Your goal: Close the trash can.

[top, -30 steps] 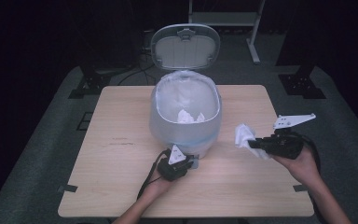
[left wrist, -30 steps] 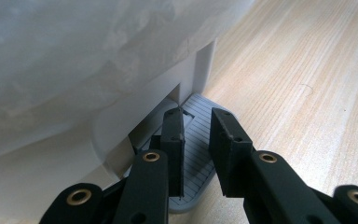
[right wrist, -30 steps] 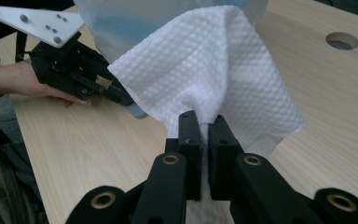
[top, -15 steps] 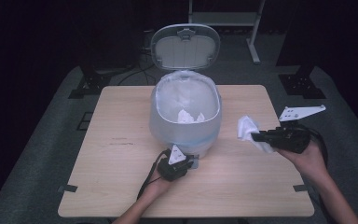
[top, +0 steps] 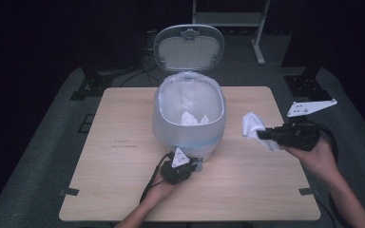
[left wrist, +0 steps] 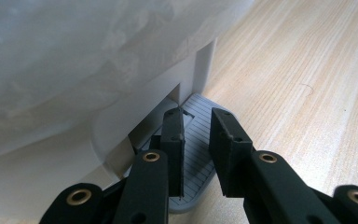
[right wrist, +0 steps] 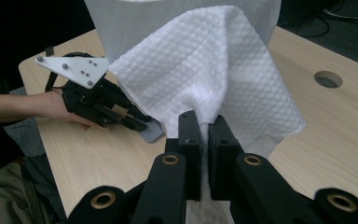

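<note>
A white pedal bin (top: 188,128) lined with a plastic bag stands mid-table with its lid (top: 188,47) raised. Crumpled white paper (top: 192,118) lies inside it. My left gripper (top: 193,164) is shut, its tips resting on the grey ribbed pedal (left wrist: 200,140) at the bin's base (left wrist: 121,126). To the right of the bin, my right gripper (top: 262,135) is held above the table, shut on a white quilted paper towel (top: 251,124). In the right gripper view the towel (right wrist: 214,70) fans up from the closed jaws, with the bin (right wrist: 121,18) behind and the left gripper (right wrist: 137,122) on the pedal (right wrist: 153,134).
The bin sits on a light wooden table (top: 123,142) with a cable hole (right wrist: 328,79) near one edge. Dark floor, stands and cables surround the table. Bare tabletop lies to the left and front right.
My right gripper has risen with the paper towel and drifted slightly toward the bin. The left gripper has stayed on the pedal, and the lid has stayed up.
</note>
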The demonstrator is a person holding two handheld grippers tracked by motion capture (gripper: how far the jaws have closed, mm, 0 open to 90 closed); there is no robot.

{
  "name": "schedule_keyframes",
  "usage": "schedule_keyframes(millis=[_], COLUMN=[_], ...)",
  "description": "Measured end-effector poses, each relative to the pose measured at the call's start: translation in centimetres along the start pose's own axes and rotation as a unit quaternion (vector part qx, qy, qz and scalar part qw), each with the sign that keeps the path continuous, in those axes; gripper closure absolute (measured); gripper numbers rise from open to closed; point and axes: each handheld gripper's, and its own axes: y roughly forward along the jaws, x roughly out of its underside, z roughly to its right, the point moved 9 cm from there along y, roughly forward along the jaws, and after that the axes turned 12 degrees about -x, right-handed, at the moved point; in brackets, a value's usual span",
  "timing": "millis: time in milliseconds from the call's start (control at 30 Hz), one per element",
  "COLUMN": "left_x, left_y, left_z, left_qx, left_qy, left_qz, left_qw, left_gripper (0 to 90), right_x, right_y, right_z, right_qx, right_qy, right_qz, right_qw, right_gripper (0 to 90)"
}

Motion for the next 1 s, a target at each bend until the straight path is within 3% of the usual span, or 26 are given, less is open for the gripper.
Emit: schedule_keyframes(millis=[1000], left_x=[0.0], left_y=[0.0], left_z=[0.0], left_qx=[0.000], left_qy=[0.003], left_qz=[-0.002], left_qw=[1.0000], left_gripper=[74.9], right_x=[-5.2], right_y=[-1.2], right_z=[-2.1], right_qx=[-0.013], right_qy=[-0.030], right_qz=[0.002], right_qw=[0.9995], right_gripper=[85.5])
